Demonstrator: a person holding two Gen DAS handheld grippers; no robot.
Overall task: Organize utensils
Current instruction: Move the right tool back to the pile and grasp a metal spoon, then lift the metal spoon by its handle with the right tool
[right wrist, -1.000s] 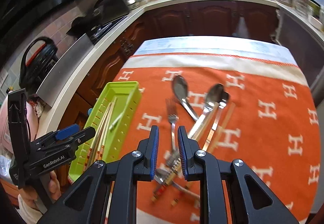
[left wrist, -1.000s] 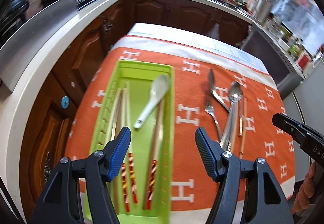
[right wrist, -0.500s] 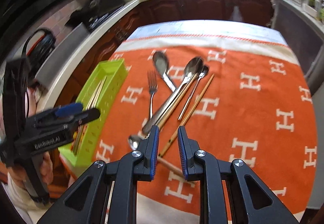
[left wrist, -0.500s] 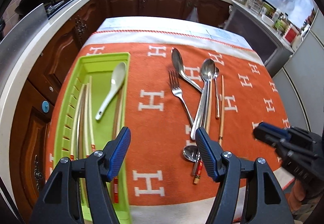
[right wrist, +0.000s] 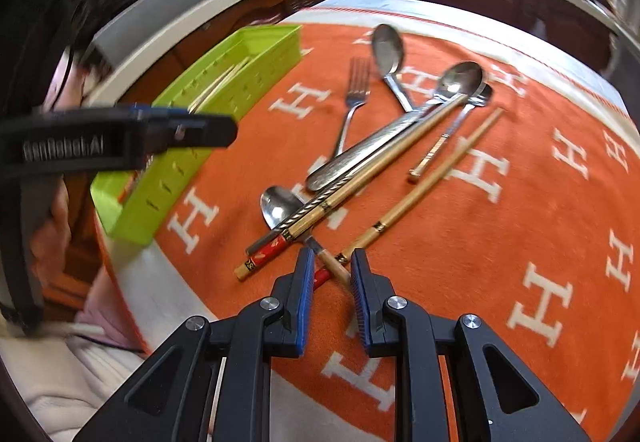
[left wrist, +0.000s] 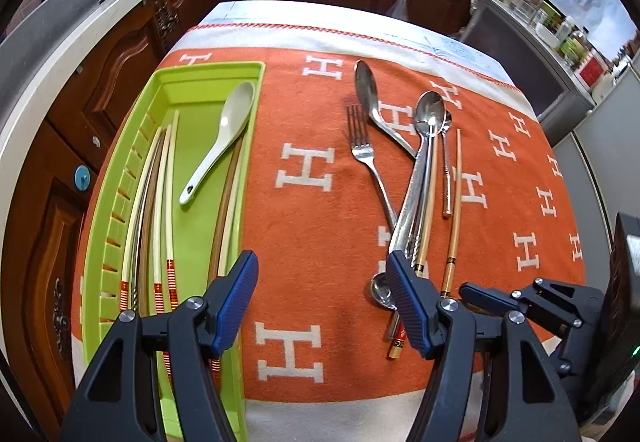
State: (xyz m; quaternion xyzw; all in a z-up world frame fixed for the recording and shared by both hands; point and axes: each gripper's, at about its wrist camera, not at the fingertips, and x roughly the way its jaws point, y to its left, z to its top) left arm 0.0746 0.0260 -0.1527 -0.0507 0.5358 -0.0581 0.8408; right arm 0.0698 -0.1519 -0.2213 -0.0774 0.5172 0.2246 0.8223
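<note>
**Right grip low over crossed handles, nothing held yet**

While my right gripper (right wrist: 330, 272) sits low at the near end of the pile, its jaws are parted only narrowly w/ nothing clamped. Between the tips I see a crossing: the red-ended handle of one chopstick (right wrist: 420, 180) and the handle of a small spoon (right wrist: 280, 208). Can't tell if the pads touch either.

Left gripper (left wrist: 320, 296) hangs wide open over bare orange cloth (left wrist: 304, 114), between the green tray (left wrist: 120, 202) and the pile. Empty.

Where things are:
- Tray on the left edge of the cloth; holds several chopsticks lengthwise and a white ceramic spoon (left wrist: 218, 142).
- Loose on cloth, right of tray: fork (left wrist: 362, 146), two big metal spoons (left wrist: 424, 130) crossing, a thin teaspoon, two more chopsticks, small spoon at near end. All overlapping or just beside each other.

Risks, my read:
- Closing here prob catches both crossed handles. Two items in a narrow pinch = one slips out on lift, or spoon pivots and drops.
- The small spoon lies under the other chopstick and a twisted metal handle; pulling it drags the stack, may scatter it toward the near table edge.
- Chopstick gripped at the very end will droop, tip could snag the tray wall going in.
- Cloth is soft; pressing down may pinch fabric w/ the handle.
- Right view blurred, so aim uncertain.
</note>
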